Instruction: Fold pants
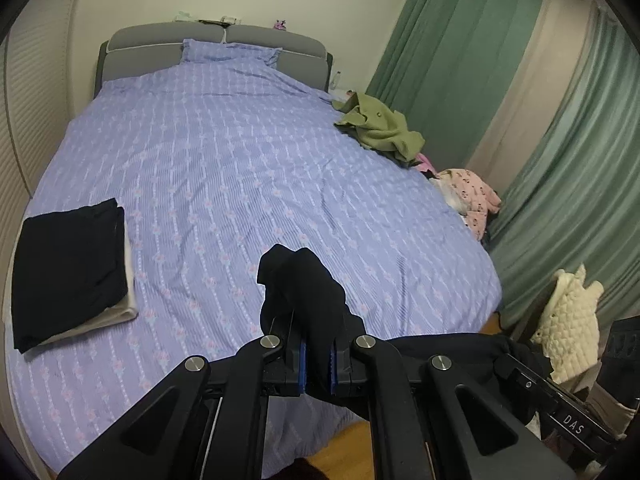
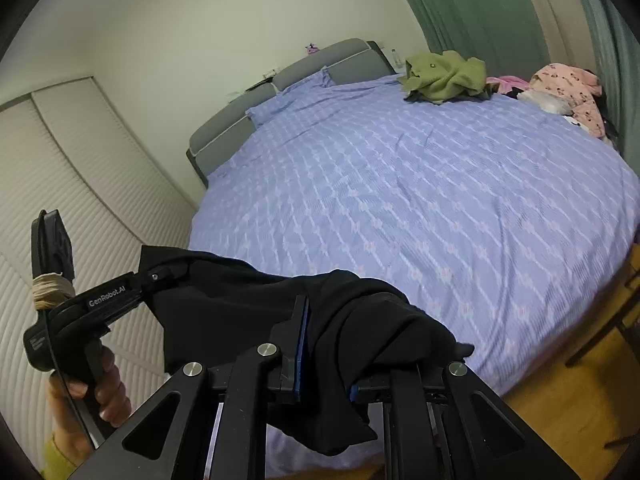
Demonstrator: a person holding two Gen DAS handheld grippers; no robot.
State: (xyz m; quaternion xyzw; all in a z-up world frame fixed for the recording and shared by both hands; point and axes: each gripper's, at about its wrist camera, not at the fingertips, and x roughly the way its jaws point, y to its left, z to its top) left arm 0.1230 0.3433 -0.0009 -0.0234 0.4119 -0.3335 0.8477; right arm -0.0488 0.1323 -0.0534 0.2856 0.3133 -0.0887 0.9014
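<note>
Black pants (image 1: pixel 304 292) are bunched between the fingers of my left gripper (image 1: pixel 318 360), which is shut on them above the foot of the bed. The same pants (image 2: pixel 360 320) drape over my right gripper (image 2: pixel 324 364), which is shut on them too; cloth hides its right finger. The fabric stretches between both grippers. The left gripper's body shows at the left of the right wrist view (image 2: pixel 104 300), held by a hand.
The bed (image 1: pixel 240 168) has a lilac patterned cover. A folded black garment (image 1: pixel 68 268) lies on a white one at its left edge. A green garment (image 1: pixel 380 124) and pink clothes (image 1: pixel 472 196) lie at the right edge. Green curtains (image 1: pixel 460 40) hang at right.
</note>
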